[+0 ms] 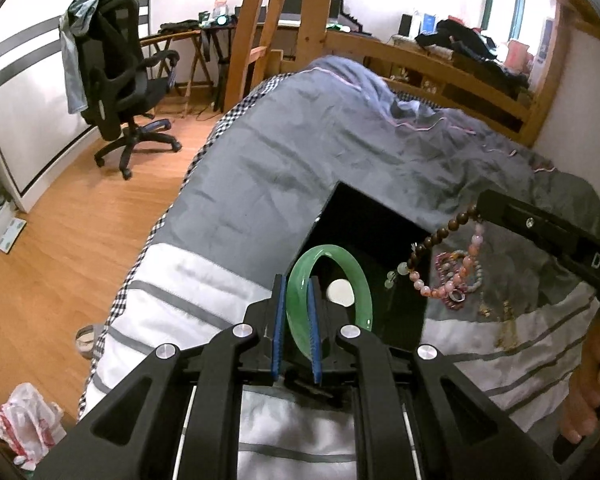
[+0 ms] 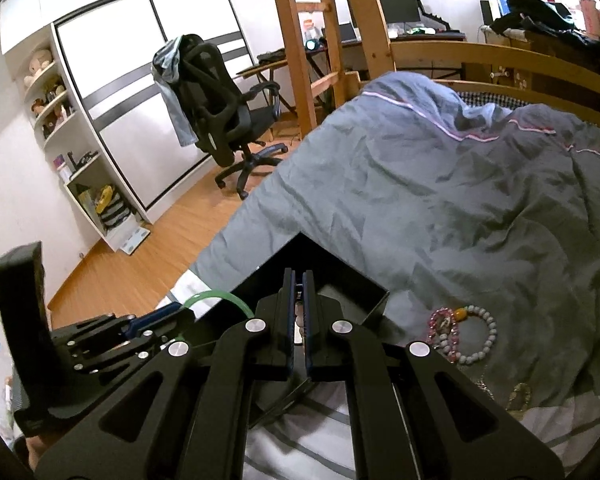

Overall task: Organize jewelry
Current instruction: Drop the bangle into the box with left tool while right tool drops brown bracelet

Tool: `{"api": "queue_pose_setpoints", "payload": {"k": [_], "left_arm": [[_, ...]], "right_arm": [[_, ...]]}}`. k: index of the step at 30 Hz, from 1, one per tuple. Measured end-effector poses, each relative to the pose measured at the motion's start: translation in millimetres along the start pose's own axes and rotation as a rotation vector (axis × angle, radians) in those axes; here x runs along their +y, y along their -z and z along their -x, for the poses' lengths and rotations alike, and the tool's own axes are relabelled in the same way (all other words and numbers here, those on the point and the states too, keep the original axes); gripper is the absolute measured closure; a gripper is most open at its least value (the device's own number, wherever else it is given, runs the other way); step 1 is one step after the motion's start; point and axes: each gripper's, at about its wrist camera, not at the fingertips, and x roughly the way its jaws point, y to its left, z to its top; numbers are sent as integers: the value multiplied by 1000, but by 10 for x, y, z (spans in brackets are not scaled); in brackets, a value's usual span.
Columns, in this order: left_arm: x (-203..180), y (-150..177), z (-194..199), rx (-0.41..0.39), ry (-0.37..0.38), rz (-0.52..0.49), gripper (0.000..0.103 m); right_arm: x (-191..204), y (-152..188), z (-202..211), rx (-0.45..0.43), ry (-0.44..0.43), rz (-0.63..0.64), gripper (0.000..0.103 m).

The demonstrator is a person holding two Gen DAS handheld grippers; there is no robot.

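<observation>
Bed (image 1: 300,168), left fingers (image 1: 278,320) clamping bangle (image 1: 356,276)

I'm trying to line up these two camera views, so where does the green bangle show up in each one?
Left wrist view: green bangle lower centre, clamped in the left gripper, over the black box.
Right wrist view: only a green arc at lower left, beside the left gripper.
Shared landmark: the black box on the bed.
</observation>
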Motion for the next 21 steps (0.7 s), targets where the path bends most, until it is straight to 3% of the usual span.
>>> {"api": "queue_pose_setpoints", "payload": {"k": [8, 17, 18, 20, 21], "left_arm": [[26, 5, -37, 17, 3, 11, 91], [50, -10, 34, -29, 17, 28, 88], [45, -11, 37, -33, 18, 28, 79], [31, -13, 69, -56, 21, 30, 52], [20, -19, 99, -74, 19, 33, 27]], "right_arm": [[65, 105, -214, 58, -7, 22, 98], [71, 124, -244, 85, -11, 3, 98], [66, 124, -234, 85, -9, 0, 97], [43, 117, -182, 82, 0, -2, 92], [26, 115, -154, 80, 8, -3, 71]]}}
